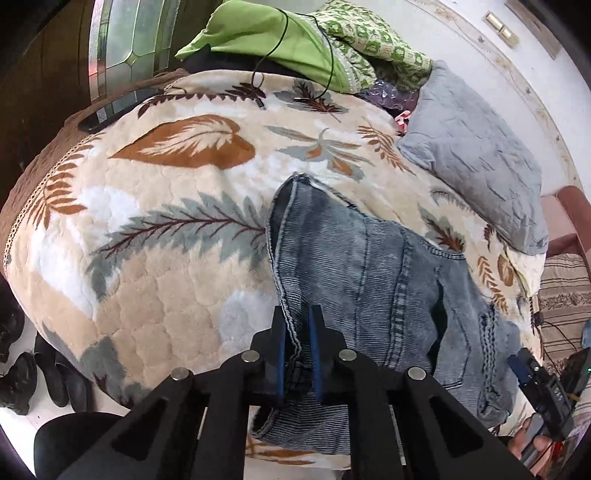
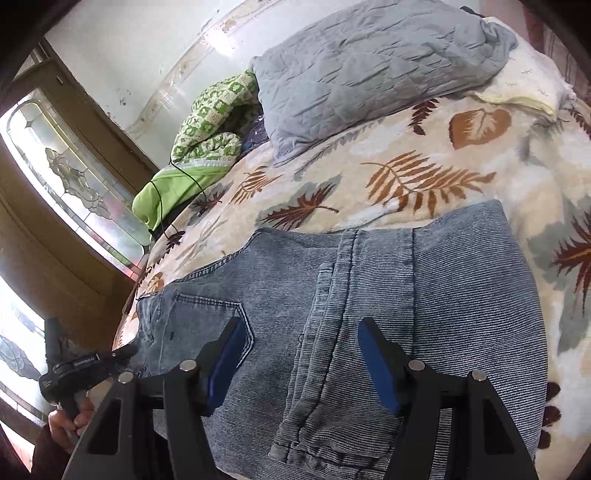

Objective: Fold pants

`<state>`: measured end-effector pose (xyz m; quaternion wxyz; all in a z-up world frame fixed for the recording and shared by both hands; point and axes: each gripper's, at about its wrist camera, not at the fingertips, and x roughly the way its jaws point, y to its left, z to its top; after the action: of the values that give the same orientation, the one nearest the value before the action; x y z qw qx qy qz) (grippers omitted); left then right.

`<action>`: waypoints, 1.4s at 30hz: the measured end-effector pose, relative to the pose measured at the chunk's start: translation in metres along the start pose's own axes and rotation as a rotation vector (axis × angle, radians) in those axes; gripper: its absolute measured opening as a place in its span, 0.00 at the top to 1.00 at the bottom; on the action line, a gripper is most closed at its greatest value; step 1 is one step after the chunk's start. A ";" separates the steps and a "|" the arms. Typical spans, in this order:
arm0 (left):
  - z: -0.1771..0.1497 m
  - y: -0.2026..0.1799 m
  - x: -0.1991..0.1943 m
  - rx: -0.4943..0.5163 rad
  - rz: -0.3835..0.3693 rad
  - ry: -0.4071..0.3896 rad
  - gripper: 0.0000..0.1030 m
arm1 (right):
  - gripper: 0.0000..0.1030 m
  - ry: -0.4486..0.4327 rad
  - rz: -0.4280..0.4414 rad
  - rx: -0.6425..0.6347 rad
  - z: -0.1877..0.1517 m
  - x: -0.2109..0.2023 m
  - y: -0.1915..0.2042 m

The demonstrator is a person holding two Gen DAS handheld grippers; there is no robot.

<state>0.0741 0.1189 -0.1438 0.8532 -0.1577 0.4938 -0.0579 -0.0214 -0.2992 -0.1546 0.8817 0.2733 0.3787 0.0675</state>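
Observation:
Faded blue jeans (image 1: pixel 369 266) lie folded on a leaf-patterned blanket (image 1: pixel 166 258) covering a bed. My left gripper (image 1: pixel 297 328) is shut on the stitched edge of the jeans, and that edge is lifted off the blanket. In the right wrist view the jeans (image 2: pixel 461 295) fill the foreground, a folded leg hem lying on top. My right gripper (image 2: pixel 303 354) hangs over them with its jaws wide apart, the pads (image 2: pixel 225 362) not pressing the denim. The left gripper (image 2: pixel 127 350) shows at the jeans' left edge, held by a hand (image 2: pixel 70 424).
A grey quilted pillow (image 1: pixel 472 155) lies at the bed's far side, with green cloths (image 1: pixel 266 33) and a thin black cable (image 1: pixel 284 48) next to it. Dark shoes (image 1: pixel 22 369) stand on the floor left of the bed. A glazed wooden door (image 2: pixel 66 177) is behind.

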 end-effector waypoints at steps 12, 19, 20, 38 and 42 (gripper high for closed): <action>-0.018 0.031 0.014 -0.099 0.072 0.058 0.28 | 0.35 -0.013 -0.002 0.007 0.000 -0.004 0.000; -0.023 0.006 0.021 -0.026 -0.067 0.098 0.50 | 0.35 -0.021 -0.014 -0.002 -0.001 -0.006 0.001; -0.021 0.002 0.024 -0.018 -0.064 0.105 0.53 | 0.35 -0.022 -0.016 0.002 -0.001 -0.007 0.000; -0.018 0.006 0.025 -0.099 -0.123 0.088 0.69 | 0.58 -0.004 -0.012 -0.102 -0.009 -0.014 0.001; -0.017 -0.016 0.012 -0.002 -0.107 0.020 0.79 | 0.73 0.030 -0.022 -0.188 -0.018 -0.002 0.022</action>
<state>0.0669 0.0973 -0.1563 0.8438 -0.1842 0.4930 -0.1047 -0.0330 -0.2736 -0.1517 0.8983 0.1838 0.3871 0.0970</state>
